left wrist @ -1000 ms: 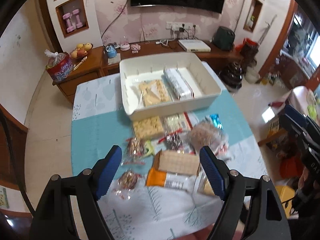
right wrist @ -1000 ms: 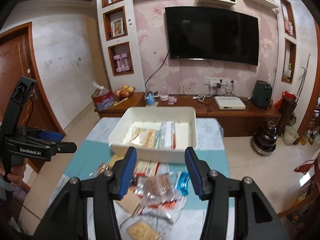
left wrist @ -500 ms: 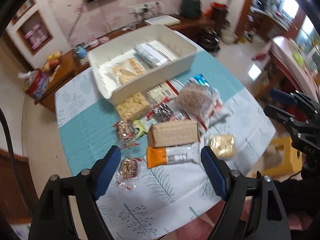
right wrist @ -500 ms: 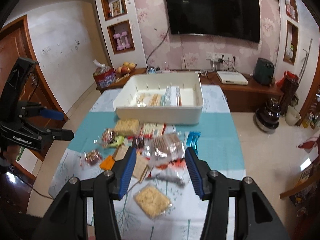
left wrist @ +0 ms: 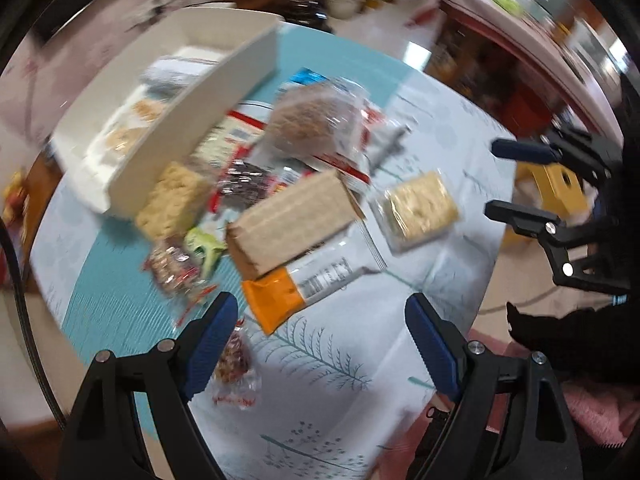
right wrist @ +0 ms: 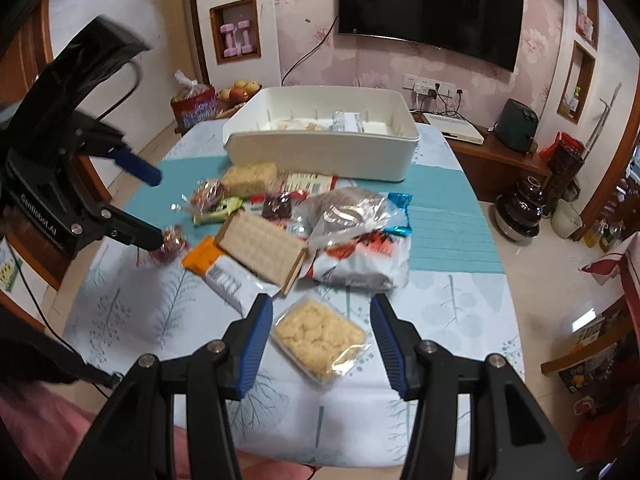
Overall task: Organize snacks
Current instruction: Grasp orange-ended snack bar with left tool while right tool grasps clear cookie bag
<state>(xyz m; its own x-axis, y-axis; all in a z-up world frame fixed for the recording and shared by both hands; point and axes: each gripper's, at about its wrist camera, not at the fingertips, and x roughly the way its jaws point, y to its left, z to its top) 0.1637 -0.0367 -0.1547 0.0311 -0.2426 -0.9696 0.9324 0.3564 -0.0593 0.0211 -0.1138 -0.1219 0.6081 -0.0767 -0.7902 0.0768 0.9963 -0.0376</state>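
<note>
Loose snacks lie on the table in front of a white bin (right wrist: pixel 320 156), which holds a few packs. My left gripper (left wrist: pixel 318 308) hangs open just above the orange-and-white bar (left wrist: pixel 296 292), with a brown wafer pack (left wrist: pixel 292 224) lying across the bar. A small red candy packet (left wrist: pixel 234 364) lies by its left finger. My right gripper (right wrist: pixel 320 308) is open low over a clear pack of pale crackers (right wrist: pixel 316 334); the pack lies between the fingers, untouched by the pads. In the right wrist view the left gripper (right wrist: pixel 156 208) stands at the left, near the red candy (right wrist: pixel 172 242).
A big clear bag of brown snacks (right wrist: pixel 352 220), a puffed-rice block (right wrist: pixel 250 178) and several small wrapped sweets crowd the middle of the table. The tablecloth's near edge (right wrist: pixel 280 448) is close below the grippers. A wooden sideboard (right wrist: pixel 500 152) stands behind the table.
Both grippers have sunk toward the table. The left one has rolled, so its view is tilted and blurred. The right one has come down over the cracker pack.
</note>
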